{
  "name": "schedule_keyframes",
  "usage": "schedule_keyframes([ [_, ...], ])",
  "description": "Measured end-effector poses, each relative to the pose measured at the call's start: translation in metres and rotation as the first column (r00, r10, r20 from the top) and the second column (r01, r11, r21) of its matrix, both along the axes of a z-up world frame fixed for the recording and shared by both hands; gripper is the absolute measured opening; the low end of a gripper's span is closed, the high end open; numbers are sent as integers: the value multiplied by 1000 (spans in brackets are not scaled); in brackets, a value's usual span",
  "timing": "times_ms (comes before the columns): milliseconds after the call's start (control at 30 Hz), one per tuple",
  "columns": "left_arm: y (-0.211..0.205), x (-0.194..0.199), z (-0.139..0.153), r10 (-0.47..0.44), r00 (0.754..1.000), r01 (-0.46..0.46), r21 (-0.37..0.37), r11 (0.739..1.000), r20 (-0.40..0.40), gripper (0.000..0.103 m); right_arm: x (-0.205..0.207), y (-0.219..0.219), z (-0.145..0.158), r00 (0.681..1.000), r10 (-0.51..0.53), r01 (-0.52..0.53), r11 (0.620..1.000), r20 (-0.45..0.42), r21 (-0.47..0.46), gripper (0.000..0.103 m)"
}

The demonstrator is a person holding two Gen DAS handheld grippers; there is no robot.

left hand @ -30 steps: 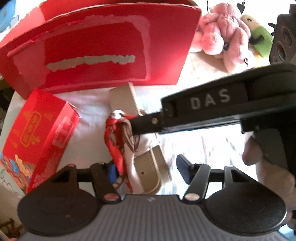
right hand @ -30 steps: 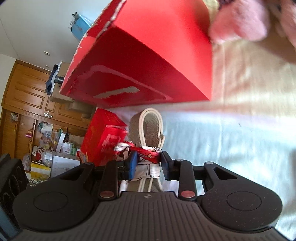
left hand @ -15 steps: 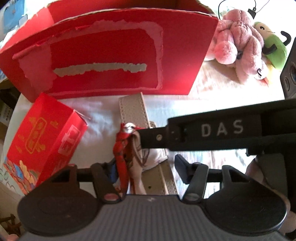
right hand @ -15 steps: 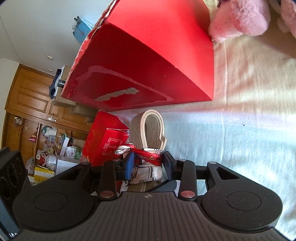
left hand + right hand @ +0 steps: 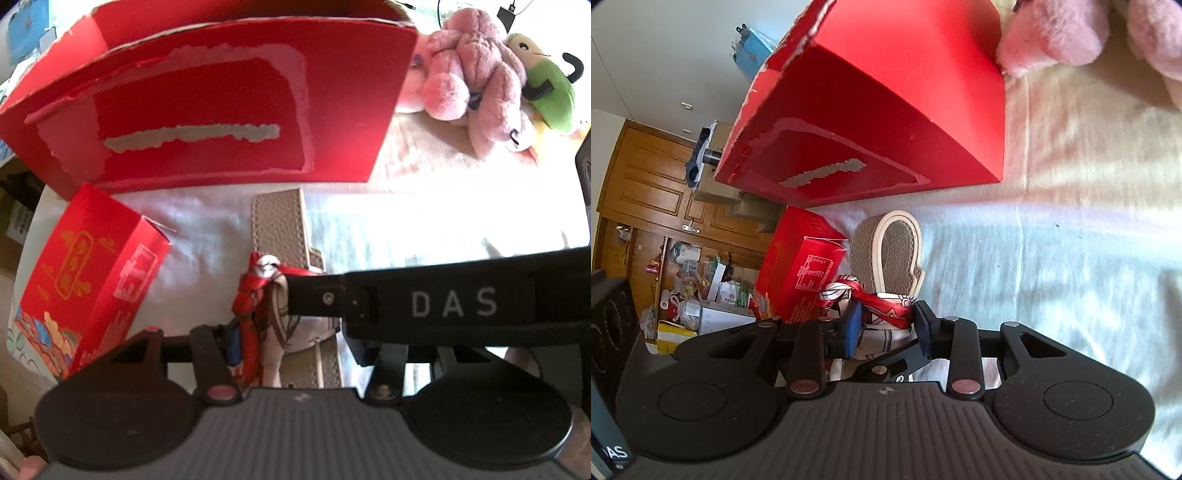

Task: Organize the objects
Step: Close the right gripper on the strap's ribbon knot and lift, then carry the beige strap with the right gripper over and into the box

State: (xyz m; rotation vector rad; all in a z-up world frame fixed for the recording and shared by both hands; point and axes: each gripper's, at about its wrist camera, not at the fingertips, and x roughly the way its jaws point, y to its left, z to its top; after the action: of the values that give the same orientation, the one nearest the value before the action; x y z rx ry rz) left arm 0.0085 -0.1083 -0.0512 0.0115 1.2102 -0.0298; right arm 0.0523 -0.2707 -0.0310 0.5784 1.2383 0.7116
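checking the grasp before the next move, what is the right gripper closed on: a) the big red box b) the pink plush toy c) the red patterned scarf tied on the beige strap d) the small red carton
c: in the right wrist view the right gripper has both fingers pressed against the red patterned scarf by the beige strap; the small red carton stands apart to the side.

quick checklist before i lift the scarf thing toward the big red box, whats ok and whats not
1. Right gripper closed on the red scarf: ok, its fingers press the fabric from both sides.
2. Left gripper holding anything: cannot tell, the right gripper's body hides one of its fingers.
3. Scarf free of the beige strap: not ok, it looks tied around it.
4. Big red box open on top: ok.
5. Small red carton clear of the scarf: ok, it stands apart.
6. Pink plush out of the path: ok, beside the box.
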Motion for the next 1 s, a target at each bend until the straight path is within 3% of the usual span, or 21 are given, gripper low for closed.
schedule_keyframes([
  [267, -23, -1, 20, -84, 996, 84, 16, 996, 12, 51, 0, -17, 15, 999, -42, 42, 999, 9, 3, 35],
  [300, -42, 3, 11, -97, 995, 96, 20, 995, 16, 51, 0, -20, 17, 999, -53, 53, 999, 12, 3, 35],
  [633, -66, 27, 23, -232, 972, 232, 1, 973, 42, 51, -7, -42, 33, 983, -177, 178, 984, 43, 2, 35],
  [800, -81, 30, 39, -325, 943, 326, -3, 945, 71, 51, -13, -51, 46, 960, -267, 269, 963, 82, -13, 35],
  [1000, -92, 34, 65, -467, 875, 473, -19, 881, 124, 51, -25, -61, 73, 898, -420, 423, 906, 134, 1, 35],
])
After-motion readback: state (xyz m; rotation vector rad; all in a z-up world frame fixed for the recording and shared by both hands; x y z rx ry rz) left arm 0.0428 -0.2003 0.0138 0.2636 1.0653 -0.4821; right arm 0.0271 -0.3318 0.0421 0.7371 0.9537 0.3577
